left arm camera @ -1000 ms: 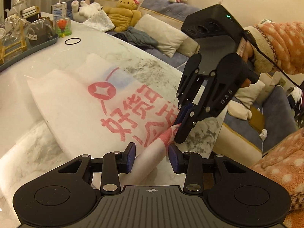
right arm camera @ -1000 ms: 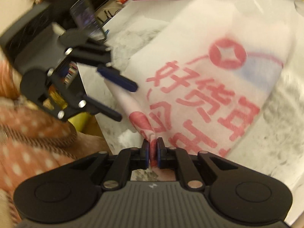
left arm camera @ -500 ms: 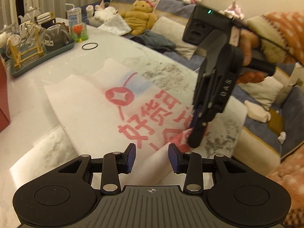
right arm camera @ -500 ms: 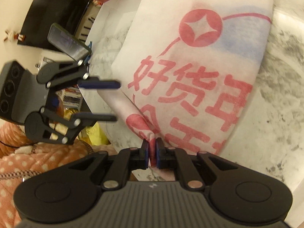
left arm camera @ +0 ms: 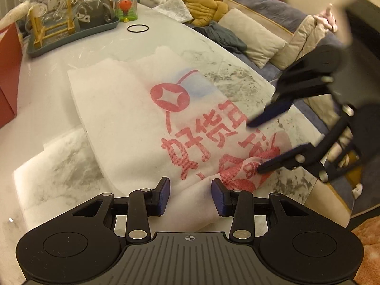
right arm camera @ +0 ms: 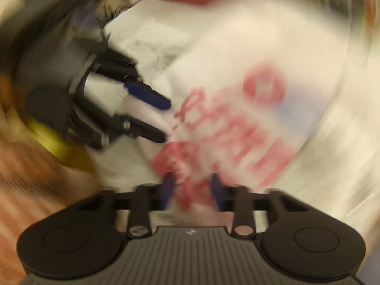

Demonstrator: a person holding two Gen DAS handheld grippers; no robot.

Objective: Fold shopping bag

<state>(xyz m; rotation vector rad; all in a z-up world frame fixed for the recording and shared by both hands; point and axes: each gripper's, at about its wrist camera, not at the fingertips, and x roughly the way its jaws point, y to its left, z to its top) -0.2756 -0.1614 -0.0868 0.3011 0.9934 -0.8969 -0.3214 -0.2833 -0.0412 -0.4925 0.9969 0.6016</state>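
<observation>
I am holding my left gripper (left arm camera: 190, 193) low in the centre of the left wrist view, its blue-padded jaws standing apart with a rolled edge of the white non-woven shopping bag with red printed characters (left arm camera: 147, 118) running between them; the pads are not pressing on the fabric as far as I can see. The bag is lying flat across the middle of the frame on the white marble-patterned table (left arm camera: 59, 166), its red circle emblem facing up and its near corner bunching toward the lower right.

My right gripper (left arm camera: 255, 146) is reaching in from the right edge of that frame, and its jaws are opening, one finger lifting above the printed characters and the lower one sitting at the crumpled red corner of the bag. In the right wrist view everything is smearing with blur, yet I am seeing my right gripper (right arm camera: 192, 190) with its blue pads parted and the bag's red-printed fabric (right arm camera: 237, 118) lying loosely between them.

In the upper left of the left wrist view a grey-green tray holding glassware and a wooden rack (left arm camera: 71, 34) is sitting on the table, with a thin black ring (left arm camera: 137, 28) just beside it. A sofa with beige cushions and plush toys (left arm camera: 249, 30) is filling the upper right.
</observation>
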